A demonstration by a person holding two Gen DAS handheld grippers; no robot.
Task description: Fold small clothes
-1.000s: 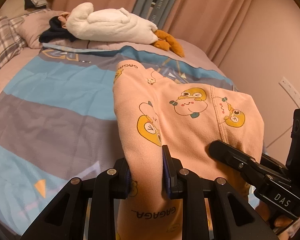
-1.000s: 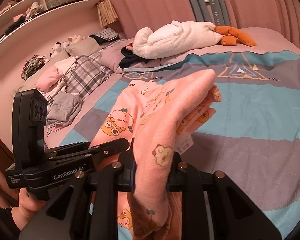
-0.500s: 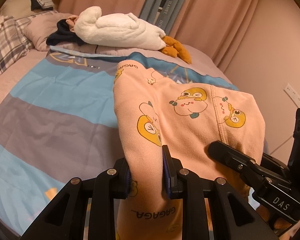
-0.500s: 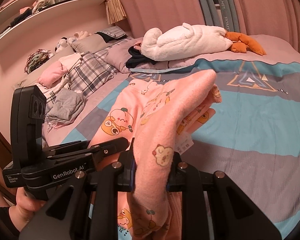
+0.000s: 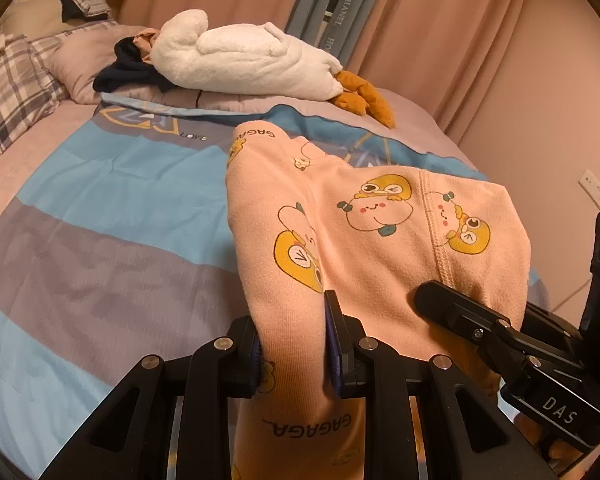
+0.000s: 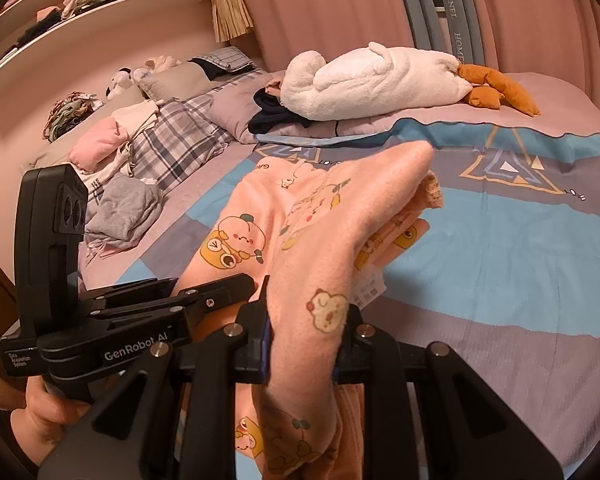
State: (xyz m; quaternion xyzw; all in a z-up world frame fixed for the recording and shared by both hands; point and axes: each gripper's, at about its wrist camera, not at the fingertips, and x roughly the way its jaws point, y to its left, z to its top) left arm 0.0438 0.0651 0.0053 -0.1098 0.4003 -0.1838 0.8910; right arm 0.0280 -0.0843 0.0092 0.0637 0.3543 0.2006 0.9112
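A small pink garment [image 5: 380,240] printed with yellow cartoon figures hangs in the air above the bed, stretched between both grippers. My left gripper [image 5: 294,344] is shut on one bunched edge of it. My right gripper [image 6: 306,340] is shut on another bunched edge of the pink garment [image 6: 312,240], which drapes forward over its fingers; a white tag shows under the fold. Each wrist view shows the other gripper beside it: the right one low on the right, the left one low on the left with a hand below it.
Below lies a bed with a blue and grey striped cover [image 5: 100,216]. A white plush goose [image 5: 240,64] with orange feet lies across the far side. Plaid pillows [image 6: 172,144], a grey garment [image 6: 124,212] and pink clothes sit left. Curtains [image 6: 340,8] hang behind.
Both grippers have moved across the bed with the garment held between them; the plush goose and pillows have shifted in view. The grips are unchanged.
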